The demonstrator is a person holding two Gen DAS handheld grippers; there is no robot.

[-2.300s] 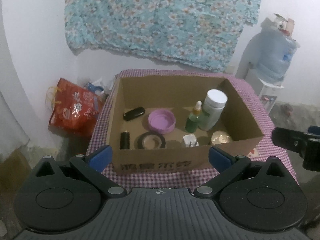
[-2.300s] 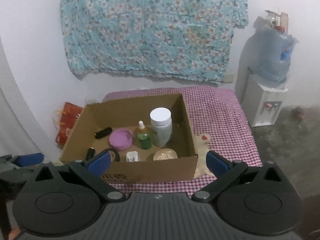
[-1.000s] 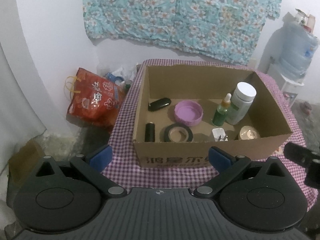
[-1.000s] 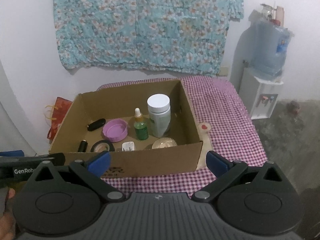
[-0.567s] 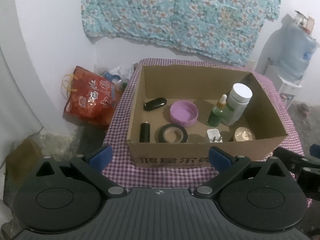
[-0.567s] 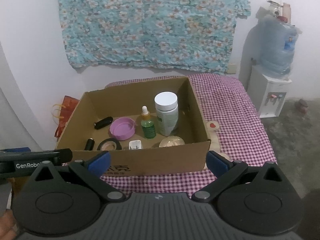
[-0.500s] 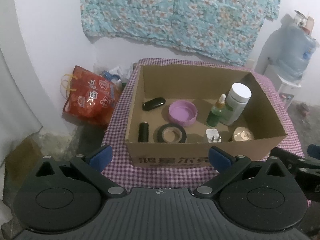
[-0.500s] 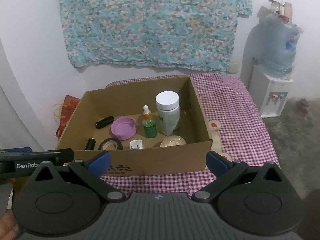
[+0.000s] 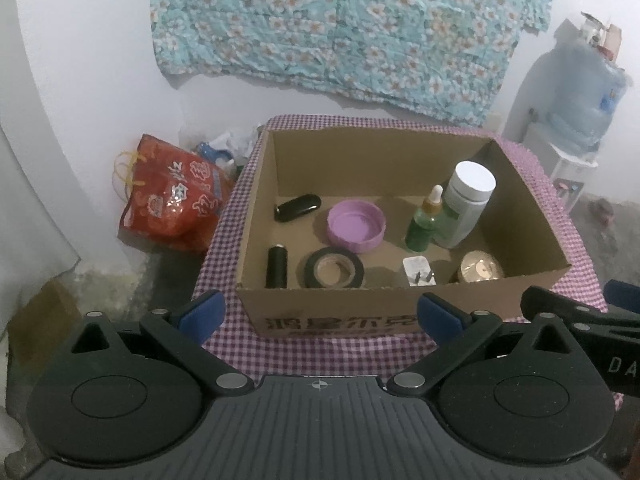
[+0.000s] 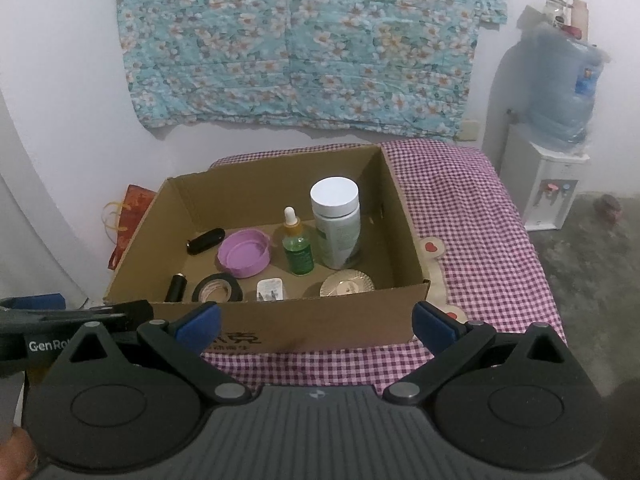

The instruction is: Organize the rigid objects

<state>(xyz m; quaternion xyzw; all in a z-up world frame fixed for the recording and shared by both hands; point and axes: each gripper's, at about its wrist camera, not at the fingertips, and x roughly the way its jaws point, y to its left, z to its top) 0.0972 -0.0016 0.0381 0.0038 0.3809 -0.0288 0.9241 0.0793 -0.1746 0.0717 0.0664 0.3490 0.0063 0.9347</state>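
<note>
I hold the left gripper (image 9: 318, 314) and right gripper (image 10: 314, 326) short of the cardboard box (image 9: 336, 320) on the checked bench (image 10: 472, 248), both sets of jaws spread wide and empty. Along the box's near wall lie a matte tape roll (image 9: 333, 268), a small black cylinder (image 9: 277, 267) and a white plug (image 9: 418, 272), all light and stiff. Farther in, the glass dropper bottle (image 10: 297, 249) looks slippery and fragile, so I'd pinch its body, while the tall white-capped plastic jar (image 10: 338, 222) suits a mid-height grip.

The cardboard box (image 9: 400, 322) is open-topped; back half bare (white jar (image 9: 466, 204) crowds right wall).
</note>
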